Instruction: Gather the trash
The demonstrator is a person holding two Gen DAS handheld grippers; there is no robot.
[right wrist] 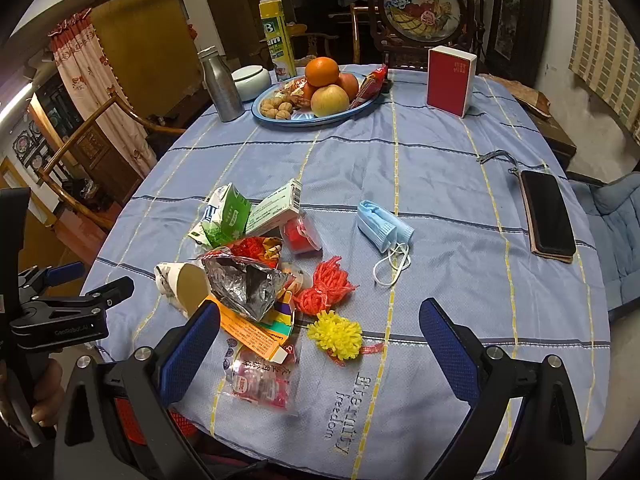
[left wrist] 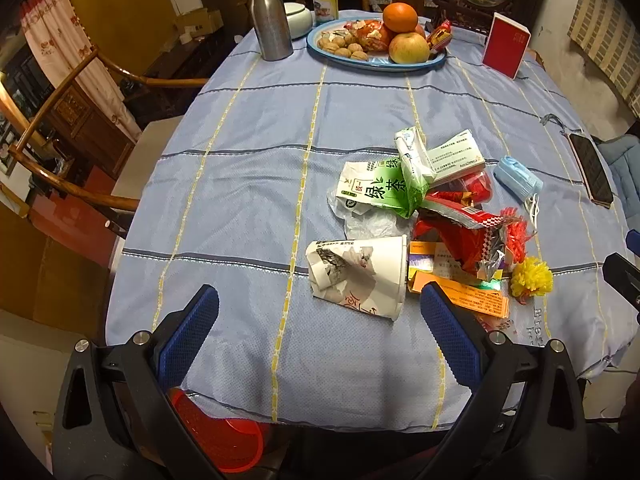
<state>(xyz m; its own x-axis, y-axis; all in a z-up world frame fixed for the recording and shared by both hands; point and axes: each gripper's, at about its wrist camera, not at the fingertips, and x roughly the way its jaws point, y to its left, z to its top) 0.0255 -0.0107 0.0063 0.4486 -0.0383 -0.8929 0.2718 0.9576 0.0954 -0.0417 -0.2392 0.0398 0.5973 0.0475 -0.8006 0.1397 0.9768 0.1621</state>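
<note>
A heap of trash lies on the blue tablecloth (left wrist: 248,184): a crushed paper cup (left wrist: 360,276), a green tea carton (left wrist: 380,190), a red foil snack bag (left wrist: 460,236), an orange leaflet (left wrist: 472,298), a yellow pompom (left wrist: 532,278) and a blue face mask (left wrist: 518,180). My left gripper (left wrist: 320,312) is open and empty, just short of the cup. My right gripper (right wrist: 320,328) is open and empty, just in front of the pompom (right wrist: 336,334). In its view I also see the foil bag (right wrist: 244,284), a red net (right wrist: 324,288), the mask (right wrist: 382,228) and a clear wrapper (right wrist: 262,380).
A fruit plate (left wrist: 376,40), a metal bottle (left wrist: 268,16), a red box (left wrist: 506,44) and a yellow carton (right wrist: 278,38) stand at the far side. A phone (right wrist: 548,216) lies at the right edge. A red bin (left wrist: 224,432) sits below the near edge. Wooden chairs stand at the left.
</note>
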